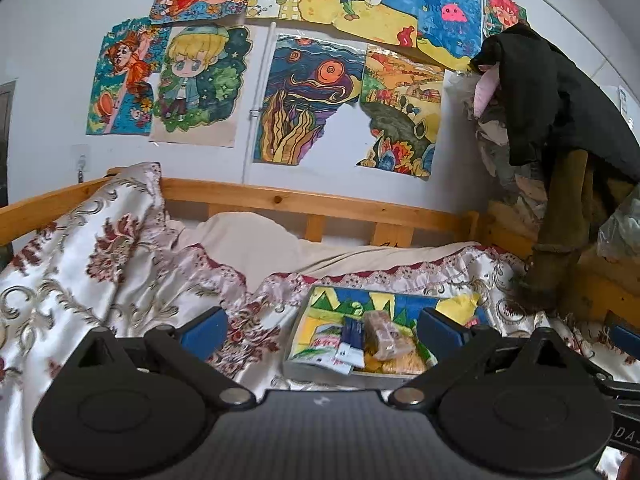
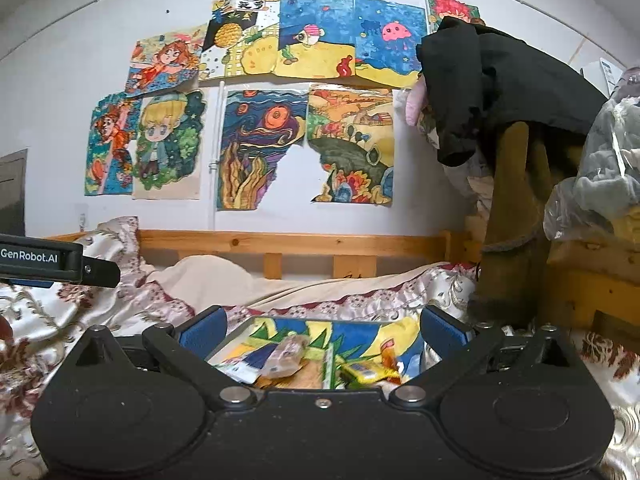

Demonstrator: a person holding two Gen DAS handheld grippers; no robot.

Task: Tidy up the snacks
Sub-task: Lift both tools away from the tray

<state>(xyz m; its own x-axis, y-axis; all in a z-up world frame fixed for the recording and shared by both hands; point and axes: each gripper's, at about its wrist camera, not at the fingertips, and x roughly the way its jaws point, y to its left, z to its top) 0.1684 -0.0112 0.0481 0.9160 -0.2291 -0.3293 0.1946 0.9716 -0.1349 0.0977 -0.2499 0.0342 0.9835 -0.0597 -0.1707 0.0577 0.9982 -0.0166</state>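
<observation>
On the bed (image 1: pixel 120 240), near its right end beside the wooden rail, a painted tray (image 1: pixel 320 356) holds the snacks: a clear-wrapped biscuit pack (image 1: pixel 384 336), a blue-and-white packet (image 1: pixel 348 344) just left of it, and a yellow packet (image 2: pixel 366 370) toward the tray's right edge. The left tool (image 1: pixel 320 328) and right tool (image 2: pixel 322 330) both hang above the tray, jaws wide apart and empty. The packs look light, crinkly and slippery, their contents likely brittle; grip across the short middle, gently.
</observation>
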